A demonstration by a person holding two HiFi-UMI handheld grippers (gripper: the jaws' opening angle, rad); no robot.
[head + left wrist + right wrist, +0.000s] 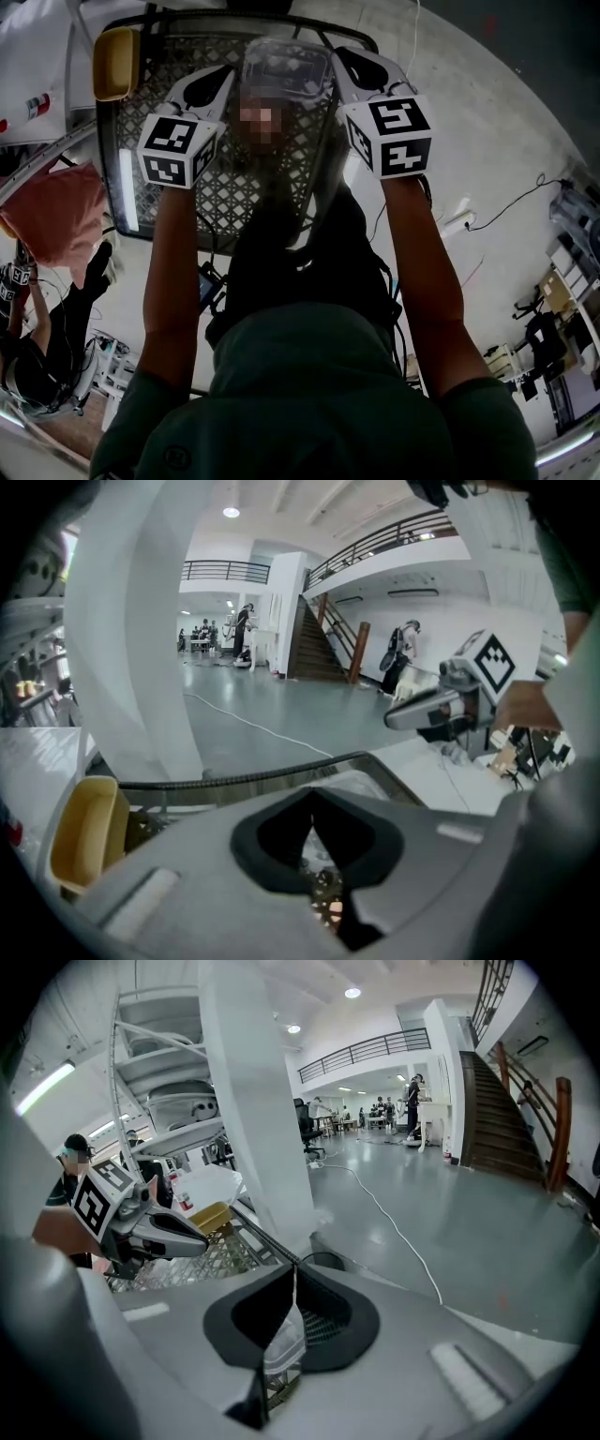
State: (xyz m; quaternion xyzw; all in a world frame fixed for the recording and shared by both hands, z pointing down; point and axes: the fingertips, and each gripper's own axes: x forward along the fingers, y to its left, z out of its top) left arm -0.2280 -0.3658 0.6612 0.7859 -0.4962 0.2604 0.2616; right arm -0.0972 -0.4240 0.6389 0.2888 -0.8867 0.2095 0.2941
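Left claw (228, 81) and right claw (343, 67), outstretched, pinch clear box (286, 64).

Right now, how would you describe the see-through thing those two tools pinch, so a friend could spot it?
Find the black wire-mesh basket filling the upper middle of the head view, with a yellow plastic piece at its far left corner. Near its far edge is a clear rounded plastic tub, pinched between the left gripper and right gripper. It alone is see-through.

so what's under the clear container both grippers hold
A black mesh basket, with a yellow piece at its corner. The mesh straight below the clear container is covered.
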